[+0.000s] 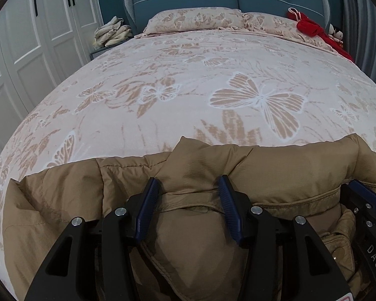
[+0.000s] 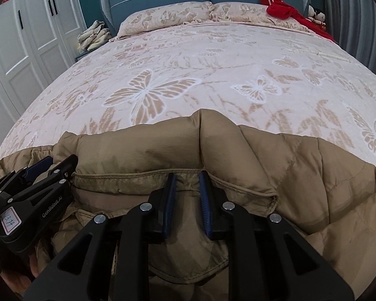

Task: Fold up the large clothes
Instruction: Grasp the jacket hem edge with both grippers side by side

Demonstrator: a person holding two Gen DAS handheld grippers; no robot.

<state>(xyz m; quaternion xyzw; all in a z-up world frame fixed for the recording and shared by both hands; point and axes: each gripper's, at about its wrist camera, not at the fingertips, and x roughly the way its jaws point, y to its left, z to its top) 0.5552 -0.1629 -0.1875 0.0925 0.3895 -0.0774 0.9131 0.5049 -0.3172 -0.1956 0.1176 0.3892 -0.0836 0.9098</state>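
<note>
Jacket [image 1: 283,165]: tan padded coat, lying at the near edge of the bed [image 1: 188,80], spread left to right, with the far half of the butterfly bedspread bare.
Feel: a guess from the puffy quilted panels is that it is bulky but light, soft and floppy, and springs back when pressed flat.
Surface: the shell looks smooth and faintly shiny, so it probably slides easily between pads unless a thick seam is caught.
Left gripper [image 1: 188,188]: pads stand apart, with a rounded mound of the jacket between them; whether they press on it I cannot tell.
Right gripper [image 2: 187,179]: pads stand close together at a stitched hem; fabric lies between them and appears pinched.
Where to hold: the stitched hem band [image 2: 137,175] and piped edges look firmest; loose filled panels would likely bunch and slip.
Handling risk: with two holds so near each other, the outer parts will probably sag and drag on the bedspread.
Elsewhere: pillows [image 1: 195,21] and a red cloth [image 1: 310,27] sit far off at the headboard, well apart from the jacket.
</note>
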